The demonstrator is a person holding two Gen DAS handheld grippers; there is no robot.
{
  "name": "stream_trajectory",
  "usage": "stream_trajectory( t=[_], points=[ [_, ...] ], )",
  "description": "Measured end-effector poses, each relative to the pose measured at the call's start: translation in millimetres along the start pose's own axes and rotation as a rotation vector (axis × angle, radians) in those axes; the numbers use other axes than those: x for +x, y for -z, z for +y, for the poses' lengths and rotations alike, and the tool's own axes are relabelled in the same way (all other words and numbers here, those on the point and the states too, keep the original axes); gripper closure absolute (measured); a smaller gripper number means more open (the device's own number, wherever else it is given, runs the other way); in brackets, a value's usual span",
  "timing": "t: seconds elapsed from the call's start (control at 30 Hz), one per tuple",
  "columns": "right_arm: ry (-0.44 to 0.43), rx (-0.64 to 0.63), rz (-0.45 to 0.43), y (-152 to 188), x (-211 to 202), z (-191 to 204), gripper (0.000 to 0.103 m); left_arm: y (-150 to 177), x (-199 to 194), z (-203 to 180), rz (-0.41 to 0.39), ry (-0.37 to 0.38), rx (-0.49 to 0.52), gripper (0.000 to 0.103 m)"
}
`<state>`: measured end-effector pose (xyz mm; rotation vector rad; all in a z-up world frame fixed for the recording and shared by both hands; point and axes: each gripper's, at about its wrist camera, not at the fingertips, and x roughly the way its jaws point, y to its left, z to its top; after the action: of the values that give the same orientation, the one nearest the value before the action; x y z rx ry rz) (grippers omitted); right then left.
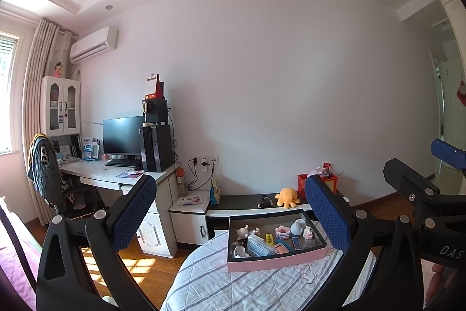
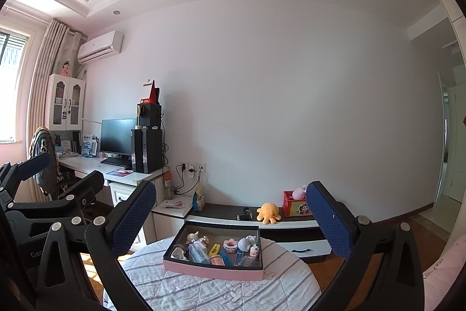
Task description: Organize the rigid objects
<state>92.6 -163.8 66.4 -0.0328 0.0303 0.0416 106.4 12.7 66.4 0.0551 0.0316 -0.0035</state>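
Observation:
A shallow pink-sided box (image 1: 276, 263) (image 2: 214, 271) with a dark inside sits on a round table with a striped cloth (image 1: 247, 287) (image 2: 204, 293). It holds several small items: figurines, a yellow piece, a pink brick toy, blue boxes. My left gripper (image 1: 230, 212) is open and empty, held above and in front of the box. My right gripper (image 2: 231, 219) is open and empty, also raised short of the box. Each gripper shows at the edge of the other's view.
A low black-topped cabinet (image 1: 241, 201) (image 2: 227, 212) behind the table carries a yellow plush octopus (image 1: 287, 196) (image 2: 268, 212) and a red box (image 2: 295, 207). A desk (image 1: 110, 174) with monitor, computer tower and chair stands at left. Wooden floor surrounds the table.

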Motion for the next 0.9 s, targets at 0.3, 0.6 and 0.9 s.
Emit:
stream_trajectory(
  t=[0.3,0.6,0.9],
  points=[
    [-0.003,-0.005,0.014,2.4,2.9,2.3,0.000,2.6,0.7,3.0,0.009,0.002,-0.011,0.000],
    [-0.002,-0.006,0.014,2.0,3.7,3.2,0.000,3.4,-1.6,4.2,-0.003,-0.002,-0.012,0.000],
    [-0.001,-0.002,0.009,3.2,1.5,4.8,0.000,3.9,-2.7,4.2,-0.007,-0.004,-0.013,0.000]
  ],
)
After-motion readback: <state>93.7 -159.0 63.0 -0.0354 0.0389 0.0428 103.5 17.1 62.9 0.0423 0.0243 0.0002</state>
